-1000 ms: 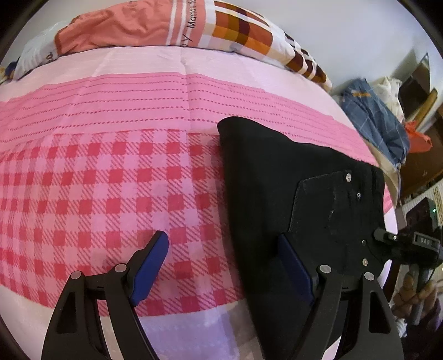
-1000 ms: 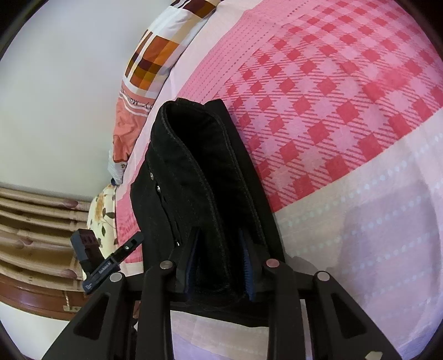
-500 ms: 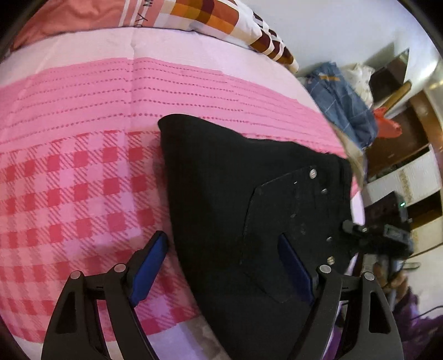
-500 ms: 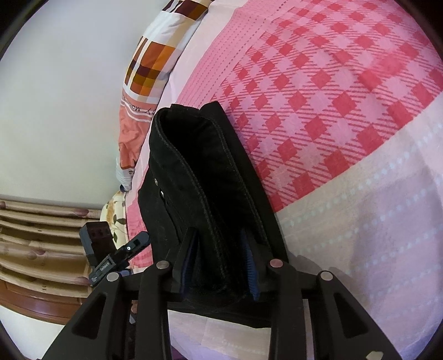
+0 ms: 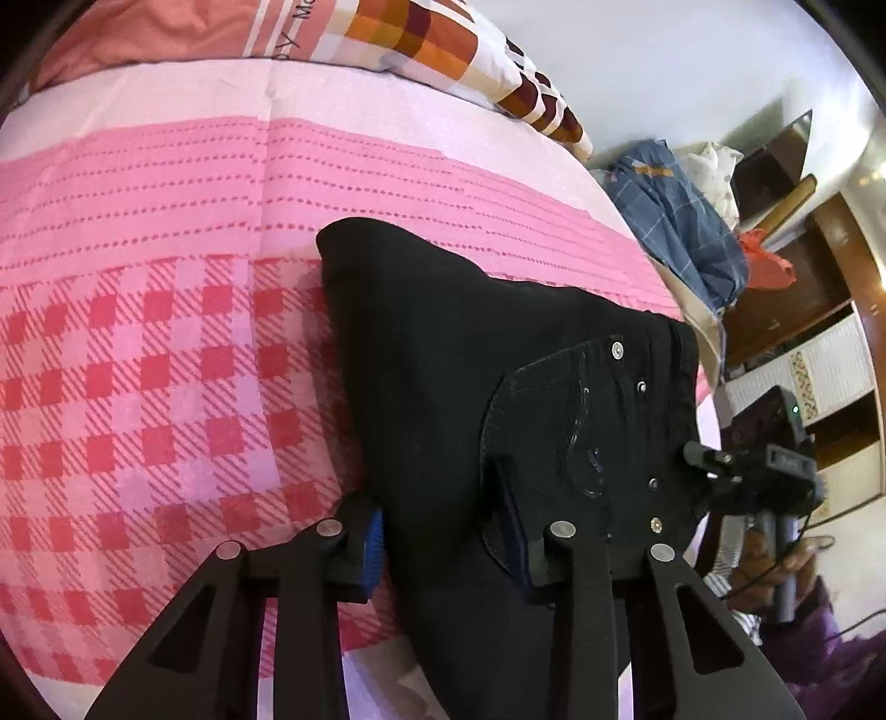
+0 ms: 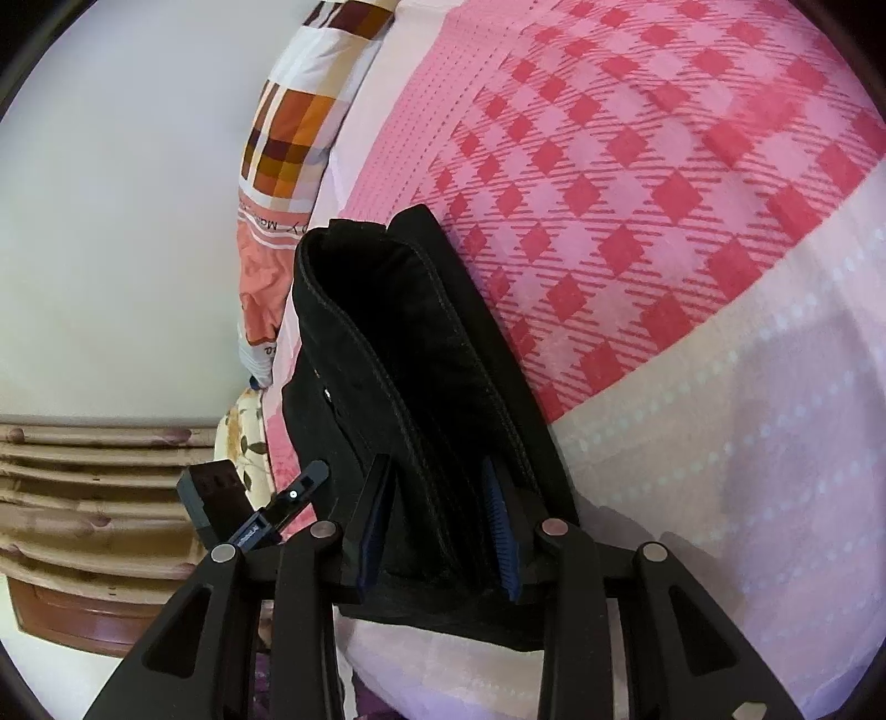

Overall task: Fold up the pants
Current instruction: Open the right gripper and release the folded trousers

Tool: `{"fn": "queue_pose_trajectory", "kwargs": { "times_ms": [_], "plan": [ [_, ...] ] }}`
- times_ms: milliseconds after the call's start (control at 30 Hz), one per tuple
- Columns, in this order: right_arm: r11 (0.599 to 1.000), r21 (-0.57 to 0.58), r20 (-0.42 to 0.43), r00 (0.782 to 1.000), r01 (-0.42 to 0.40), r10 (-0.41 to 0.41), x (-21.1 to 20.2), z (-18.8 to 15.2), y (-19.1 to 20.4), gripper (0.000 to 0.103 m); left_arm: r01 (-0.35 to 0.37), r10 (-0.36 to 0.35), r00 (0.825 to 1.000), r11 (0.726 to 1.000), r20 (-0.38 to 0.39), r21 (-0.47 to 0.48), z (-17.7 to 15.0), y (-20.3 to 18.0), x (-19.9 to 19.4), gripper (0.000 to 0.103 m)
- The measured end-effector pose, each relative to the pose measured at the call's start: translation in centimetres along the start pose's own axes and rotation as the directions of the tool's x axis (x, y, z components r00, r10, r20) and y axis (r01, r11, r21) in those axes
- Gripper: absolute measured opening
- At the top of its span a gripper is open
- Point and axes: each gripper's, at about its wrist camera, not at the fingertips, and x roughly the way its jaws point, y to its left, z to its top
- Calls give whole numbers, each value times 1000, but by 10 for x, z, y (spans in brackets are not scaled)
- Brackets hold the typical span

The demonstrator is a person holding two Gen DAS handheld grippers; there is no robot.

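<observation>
Between the pads of the left gripper: near edge of the folded black pants, jaws closing on it, against spread wide and clear of the cloth a second earlier. Just right of it: back pocket with rivets. Between the pads of the right gripper: thick stacked folds of the same pants, jaws easing open, cloth filling the gap as before. Beneath and beyond both: pink checked bedsheet. Farther off: patterned pillow at the wall.
</observation>
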Motion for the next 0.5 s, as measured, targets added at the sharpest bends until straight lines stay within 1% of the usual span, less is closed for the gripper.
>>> {"fn": "queue_pose_trajectory", "kwargs": {
  "times_ms": [33, 100, 167, 200, 233, 300, 333, 367, 467, 500],
  "plan": [
    [1000, -15, -3, 1000, 9, -9, -1, 1, 3, 36, 5, -6, 1000, 1000, -4, -10, 0, 2, 1, 35],
    [997, -65, -4, 999, 42, -43, -1, 5, 13, 39, 12, -12, 1000, 1000, -8, -9, 0, 1, 3, 35],
    [983, -149, 25, 994, 106, -103, -4, 8, 27, 43, -4, 4, 1000, 1000, -18, 5, -1, 4, 0, 38],
    [973, -184, 43, 991, 135, -130, -6, 10, 33, 55, -8, 8, 1000, 1000, -22, 6, -1, 3, 1, 39],
    [957, -227, 71, 983, 182, -170, -8, 12, 40, 69, -2, 2, 1000, 1000, -31, 4, 0, 1, 3, 42],
    [926, -298, 99, 972, 234, -214, -7, 16, 48, 71, 15, -15, 999, 1000, -38, 0, 1, 2, 5, 44],
    [917, -317, 96, 970, 241, -222, -6, 18, 48, 71, 21, -21, 999, 1000, -40, 0, 1, 2, 5, 45],
    [914, -333, 84, 973, 232, -216, -2, 20, 48, 71, 27, -27, 999, 1000, -41, 1, 2, 3, 5, 48],
    [924, -345, -7, 984, 163, -176, 17, 20, 39, 70, 39, -38, 998, 999, -54, 19, 3, 0, 7, 55],
    [914, -369, 20, 985, 167, -172, 19, 16, 42, 70, 36, -34, 998, 999, -56, 24, 4, -2, 7, 57]
  ]
}}
